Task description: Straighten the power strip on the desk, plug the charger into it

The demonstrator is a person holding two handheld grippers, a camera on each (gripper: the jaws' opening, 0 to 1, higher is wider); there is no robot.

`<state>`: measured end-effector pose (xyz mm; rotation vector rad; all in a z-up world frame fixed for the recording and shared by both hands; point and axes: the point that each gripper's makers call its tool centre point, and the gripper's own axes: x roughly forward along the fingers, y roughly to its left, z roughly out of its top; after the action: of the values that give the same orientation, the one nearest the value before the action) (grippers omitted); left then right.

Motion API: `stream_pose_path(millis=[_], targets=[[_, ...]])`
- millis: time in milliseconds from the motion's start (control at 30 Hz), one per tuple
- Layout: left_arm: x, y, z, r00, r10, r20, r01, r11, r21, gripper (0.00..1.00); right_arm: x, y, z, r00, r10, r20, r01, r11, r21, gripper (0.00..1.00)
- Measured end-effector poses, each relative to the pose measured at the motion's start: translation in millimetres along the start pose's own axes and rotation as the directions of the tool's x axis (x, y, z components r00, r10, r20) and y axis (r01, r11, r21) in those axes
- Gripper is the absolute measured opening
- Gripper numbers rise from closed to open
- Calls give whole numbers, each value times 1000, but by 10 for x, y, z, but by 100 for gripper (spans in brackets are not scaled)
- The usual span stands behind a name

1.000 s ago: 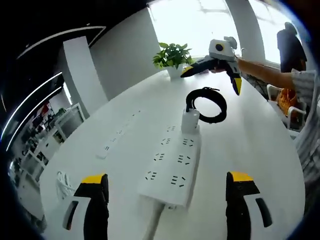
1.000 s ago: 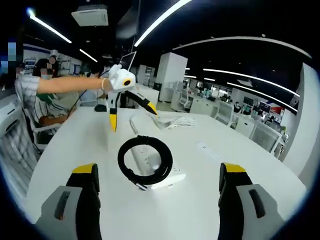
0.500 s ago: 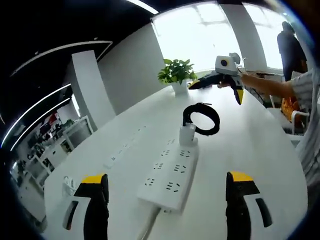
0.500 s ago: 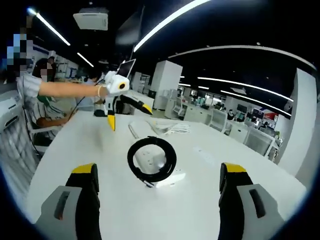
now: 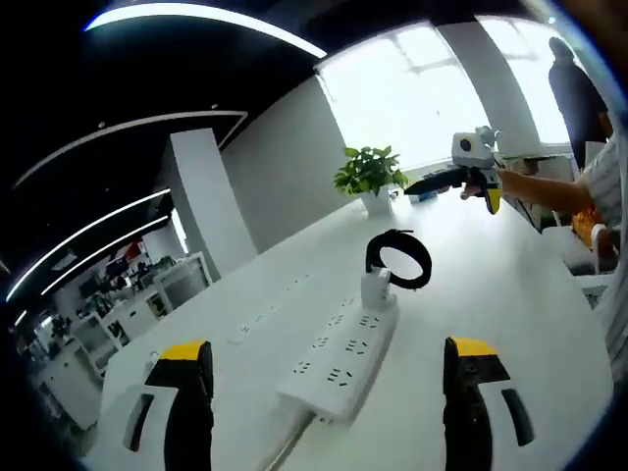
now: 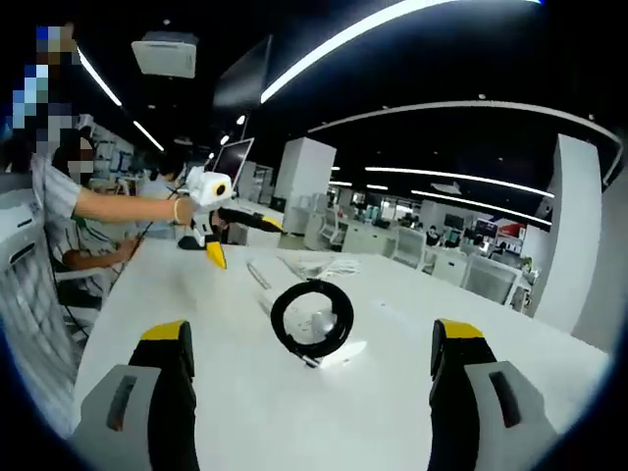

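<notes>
Both grippers stood with jaws wide apart and nothing between them. The left gripper (image 5: pixel 327 407) hung above the near end of the power strip (image 5: pixel 341 355), and the right gripper (image 6: pixel 308 407) faced the same strip from the far end, held clear of the desk (image 6: pixel 196 324). In the left gripper view the right gripper showed far off beside a potted plant (image 5: pixel 370 175), held out on a person's arm.

The white charger (image 5: pixel 375 287) stood upright in the far end of the power strip, its black cable coil (image 5: pixel 400 260) resting just behind it. From the right gripper view the coil sat nearest, with the strip running away behind it. A second, slimmer strip (image 5: pixel 263 319) lay on the desk beside the first, apart from it, and loose white cable (image 6: pixel 319 263) lay further along the desk.

By the look of it the job was as good as done — the strip lay straight along the desk and the charger appeared seated in a socket, though how fully it was pushed home could not be told. Nothing obvious was left but to clear the hands.

Against the picture a second before, both views had lifted and drawn back — strip, charger and coil looked smaller and further off, and the other gripper sat further away in each. The things themselves lay as they had.
</notes>
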<state>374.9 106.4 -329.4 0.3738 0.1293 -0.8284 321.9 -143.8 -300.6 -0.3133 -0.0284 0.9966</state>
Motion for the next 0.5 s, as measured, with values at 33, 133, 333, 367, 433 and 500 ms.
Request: stream_pose_path(millis=[33,133,333,367,433,500], targets=[[-19,15,29,1000,22,14,-22,1000,-1,99,-14,10,22,1000,-10,1,10,1000,-14,100],[-71,53,102,995,88,37,-87,996,-28,99,-36,26,83,998,-57,-8,57,997,-56,100],[-200,31,167,984,165,67,-162,985,-53,99,-51,69,173,995,-103,14,104,994,-28,100],[-223,33,164,981,185,62,-181,981,-63,99,-49,76,183,994,-109,19,109,994,-12,100],[-259,23,191,977,200,75,-195,979,-64,98,-50,83,211,992,-120,29,120,993,9,100],[-317,31,212,970,232,78,-227,972,-64,97,-60,64,242,988,-148,39,147,988,39,100]])
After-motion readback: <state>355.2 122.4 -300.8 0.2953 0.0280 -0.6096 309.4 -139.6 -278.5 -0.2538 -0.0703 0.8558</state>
